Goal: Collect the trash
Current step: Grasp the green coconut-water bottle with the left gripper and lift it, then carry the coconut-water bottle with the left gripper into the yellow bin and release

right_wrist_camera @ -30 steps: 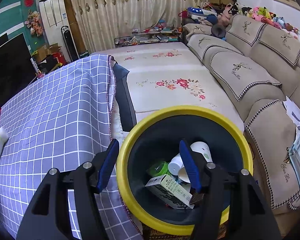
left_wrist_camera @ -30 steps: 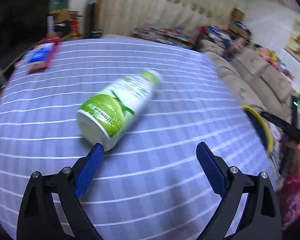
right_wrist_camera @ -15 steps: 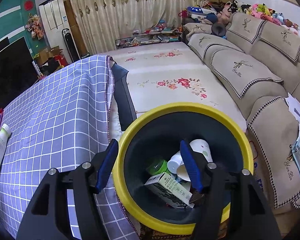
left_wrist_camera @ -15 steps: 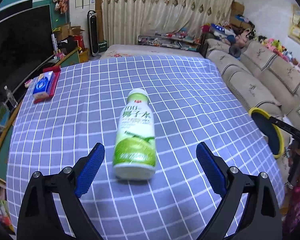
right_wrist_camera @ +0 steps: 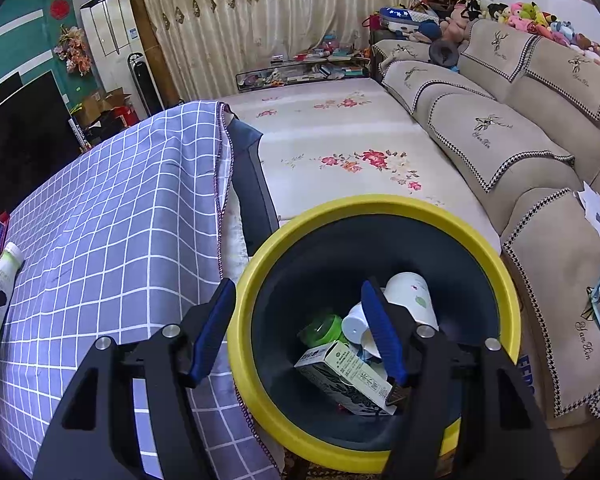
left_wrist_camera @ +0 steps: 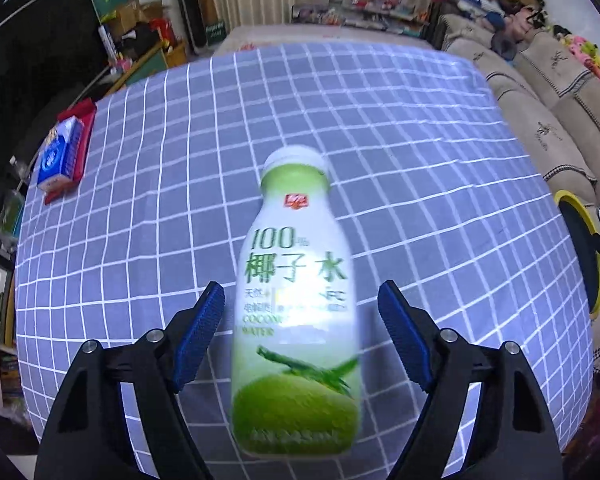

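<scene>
The coconut water bottle lies on its side on the checked tabletop, between the blue pads of the left tool, whose jaws have just been closing (gaps remain either side). The right tool straddles the yellow rim of the bin, apparently gripping its wall, trash inside.

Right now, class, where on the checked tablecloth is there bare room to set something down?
Free: the cloth beyond and right of the coconut water bottle, toward the sofa. Taken: the far-left corner, by the blue packet. The bin is crowded.
</scene>
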Motion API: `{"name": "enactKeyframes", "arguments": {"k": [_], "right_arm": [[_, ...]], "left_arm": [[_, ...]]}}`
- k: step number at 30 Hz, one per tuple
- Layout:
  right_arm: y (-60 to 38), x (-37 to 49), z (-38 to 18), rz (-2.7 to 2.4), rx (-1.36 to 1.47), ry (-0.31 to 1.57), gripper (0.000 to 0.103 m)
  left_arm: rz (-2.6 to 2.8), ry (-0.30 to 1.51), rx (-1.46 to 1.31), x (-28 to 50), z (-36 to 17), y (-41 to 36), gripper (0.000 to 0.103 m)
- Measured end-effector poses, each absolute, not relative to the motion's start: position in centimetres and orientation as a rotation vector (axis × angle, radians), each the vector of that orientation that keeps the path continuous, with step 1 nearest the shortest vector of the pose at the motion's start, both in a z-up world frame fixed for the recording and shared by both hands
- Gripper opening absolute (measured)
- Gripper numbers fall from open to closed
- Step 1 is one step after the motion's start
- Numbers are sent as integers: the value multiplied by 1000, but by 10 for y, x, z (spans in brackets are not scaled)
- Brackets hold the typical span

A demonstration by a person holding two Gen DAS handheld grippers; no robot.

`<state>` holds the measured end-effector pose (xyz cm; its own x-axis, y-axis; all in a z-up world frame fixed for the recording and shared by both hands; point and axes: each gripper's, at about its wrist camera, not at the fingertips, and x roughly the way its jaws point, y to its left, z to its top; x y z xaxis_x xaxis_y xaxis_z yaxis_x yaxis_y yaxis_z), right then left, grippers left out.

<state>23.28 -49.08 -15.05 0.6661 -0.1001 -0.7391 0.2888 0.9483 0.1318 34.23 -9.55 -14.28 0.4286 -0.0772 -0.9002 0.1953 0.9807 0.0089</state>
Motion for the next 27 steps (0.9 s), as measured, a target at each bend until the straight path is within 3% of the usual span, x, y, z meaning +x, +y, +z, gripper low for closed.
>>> {"name": "enactKeyframes", "arguments": {"k": [5, 8, 17, 27], "right_arm": [[-487, 233, -157, -208, 248, 826, 62], [-486, 231, -159, -205, 252, 829, 62], [-492, 212, -154, -212, 266, 806, 62], [-518, 149, -123, -279, 264, 708, 62]], "left_arm": [[-166, 1139, 135, 346, -156, -95, 65], [-177, 1127, 133, 345, -154, -95, 51], [-271, 1073, 149, 316, -139, -123, 51], [-532, 979, 267, 284, -98, -239, 51]]}}
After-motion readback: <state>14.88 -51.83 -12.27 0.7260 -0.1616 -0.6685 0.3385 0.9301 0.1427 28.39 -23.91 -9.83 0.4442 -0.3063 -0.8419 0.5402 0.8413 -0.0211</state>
